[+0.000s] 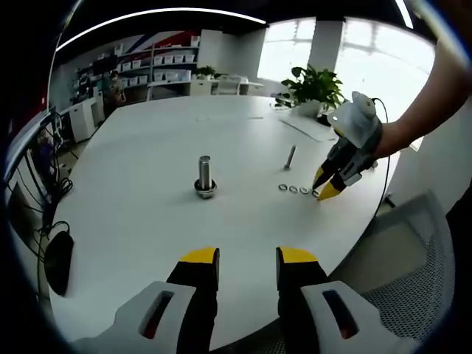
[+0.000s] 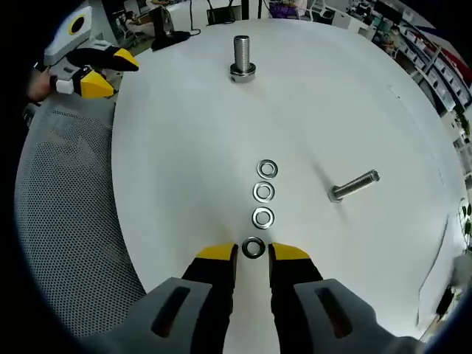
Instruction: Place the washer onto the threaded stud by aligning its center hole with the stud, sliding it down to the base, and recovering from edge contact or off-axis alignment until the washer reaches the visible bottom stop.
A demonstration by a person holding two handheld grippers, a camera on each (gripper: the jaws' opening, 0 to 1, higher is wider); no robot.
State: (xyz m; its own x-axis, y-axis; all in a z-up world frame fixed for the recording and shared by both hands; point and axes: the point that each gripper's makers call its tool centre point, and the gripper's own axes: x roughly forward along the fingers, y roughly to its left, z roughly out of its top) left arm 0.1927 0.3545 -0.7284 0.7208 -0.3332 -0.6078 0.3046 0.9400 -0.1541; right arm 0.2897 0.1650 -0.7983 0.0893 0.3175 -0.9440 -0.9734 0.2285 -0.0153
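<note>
Right tongs (image 2: 253, 253) bracket the nearest washer (image 2: 253, 248), unclamped; left tongs (image 1: 247, 256) apart, open table (image 1: 147, 221) before the stud (image 1: 204, 175).

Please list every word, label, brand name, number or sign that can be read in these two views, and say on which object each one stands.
There is no readable text.
The upright stud, the lying bolt, the four washers and the white table carry no visible marking.
The right tongs and left tongs show only plain yellow tips.
The bins on the far shelves are too small and blurred to read.
</note>
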